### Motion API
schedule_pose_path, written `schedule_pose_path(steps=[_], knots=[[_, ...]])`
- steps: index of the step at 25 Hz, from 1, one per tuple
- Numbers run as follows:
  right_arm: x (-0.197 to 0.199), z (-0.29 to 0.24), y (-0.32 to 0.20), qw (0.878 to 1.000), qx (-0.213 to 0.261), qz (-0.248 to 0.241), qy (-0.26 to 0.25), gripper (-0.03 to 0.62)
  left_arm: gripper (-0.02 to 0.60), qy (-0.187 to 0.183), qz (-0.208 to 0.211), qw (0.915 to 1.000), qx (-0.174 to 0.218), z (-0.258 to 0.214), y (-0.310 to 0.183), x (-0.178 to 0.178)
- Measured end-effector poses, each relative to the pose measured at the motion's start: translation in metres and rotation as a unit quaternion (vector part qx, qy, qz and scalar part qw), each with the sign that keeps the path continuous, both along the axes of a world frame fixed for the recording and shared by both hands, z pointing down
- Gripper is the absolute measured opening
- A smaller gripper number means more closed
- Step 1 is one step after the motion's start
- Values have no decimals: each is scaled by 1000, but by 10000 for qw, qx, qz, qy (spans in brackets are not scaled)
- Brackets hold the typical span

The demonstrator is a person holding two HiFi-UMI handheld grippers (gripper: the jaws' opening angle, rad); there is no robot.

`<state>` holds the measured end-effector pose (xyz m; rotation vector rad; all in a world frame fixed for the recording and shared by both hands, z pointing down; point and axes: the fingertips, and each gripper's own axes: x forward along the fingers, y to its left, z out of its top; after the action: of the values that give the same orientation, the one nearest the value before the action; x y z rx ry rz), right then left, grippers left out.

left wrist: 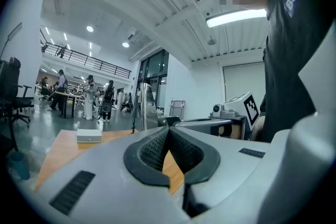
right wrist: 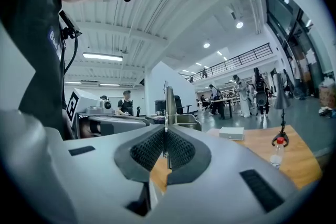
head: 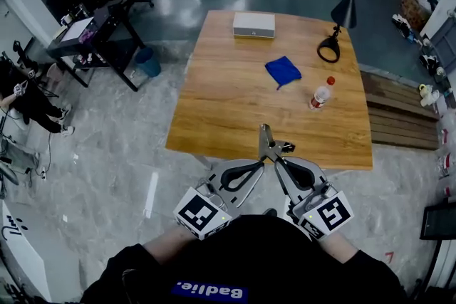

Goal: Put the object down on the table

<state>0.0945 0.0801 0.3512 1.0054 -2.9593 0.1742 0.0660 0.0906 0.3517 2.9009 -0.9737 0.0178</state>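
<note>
I hold both grippers close to my body, above the near edge of the wooden table point(head: 235, 103), with their tips almost touching. My right gripper point(head: 276, 155) point(right wrist: 166, 134) is shut on a thin flat metal object point(head: 266, 137) point(right wrist: 167, 107), which stands up edge-on between its pads. From the left gripper view the same metal object point(left wrist: 144, 107) sticks up from the right gripper's tip. My left gripper point(head: 261, 157) point(left wrist: 168, 131) is shut with nothing between its pads.
On the table lie a white box point(head: 254, 24), a blue cloth point(head: 283, 71), a red-capped bottle point(head: 321, 93) and a black lamp point(head: 335, 46). Office chairs and a cart point(head: 92, 3) and a blue bin point(head: 147, 62) stand to the left, wooden pallets point(head: 399, 114) to the right.
</note>
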Motion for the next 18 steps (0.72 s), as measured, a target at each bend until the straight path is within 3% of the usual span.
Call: schedule_pose_path(steps=[11, 18], knots=[[15, 2, -15, 9987, 3, -506, -103, 8, 8, -44, -584, 9982, 102, -8, -11, 10], [-14, 12, -55, 9993, -173, -332, -35, 8, 8, 123, -413, 9991, 5, 1, -51, -20]])
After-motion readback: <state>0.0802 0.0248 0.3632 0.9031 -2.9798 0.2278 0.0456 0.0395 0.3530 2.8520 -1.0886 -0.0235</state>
